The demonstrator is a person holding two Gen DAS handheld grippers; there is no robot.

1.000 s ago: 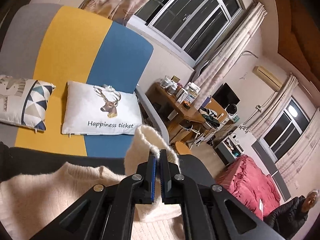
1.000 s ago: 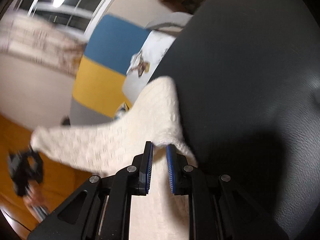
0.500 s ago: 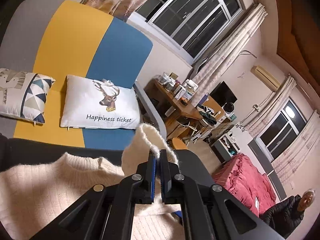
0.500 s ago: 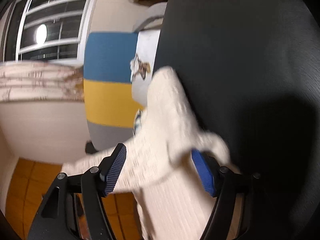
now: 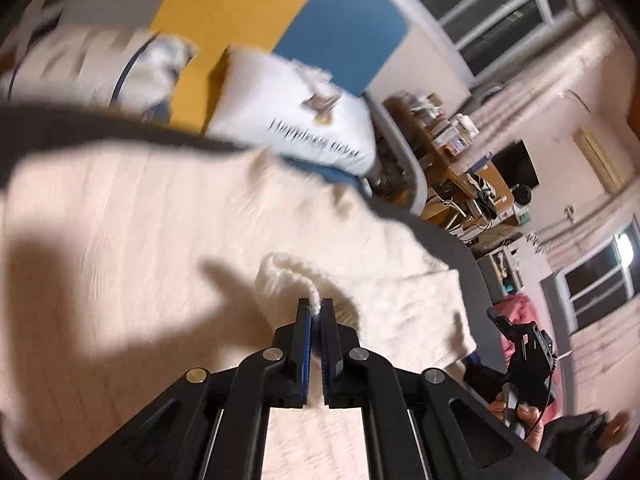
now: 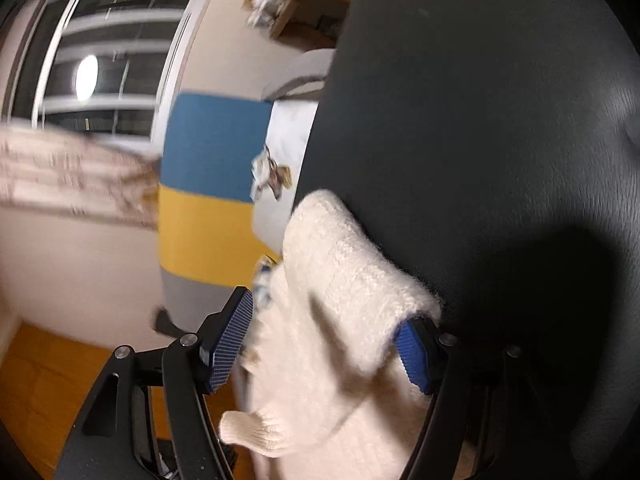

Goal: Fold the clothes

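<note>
The left gripper (image 5: 316,314) is clamped on a fold of the cream sweater (image 5: 168,248), which spreads over the black surface (image 5: 460,248) toward ten o'clock. The right gripper (image 6: 326,340) stands spread; its jaws have just been opening, the sweater's sleeve (image 6: 340,280) lying loose between them, running toward twelve o'clock.
</note>
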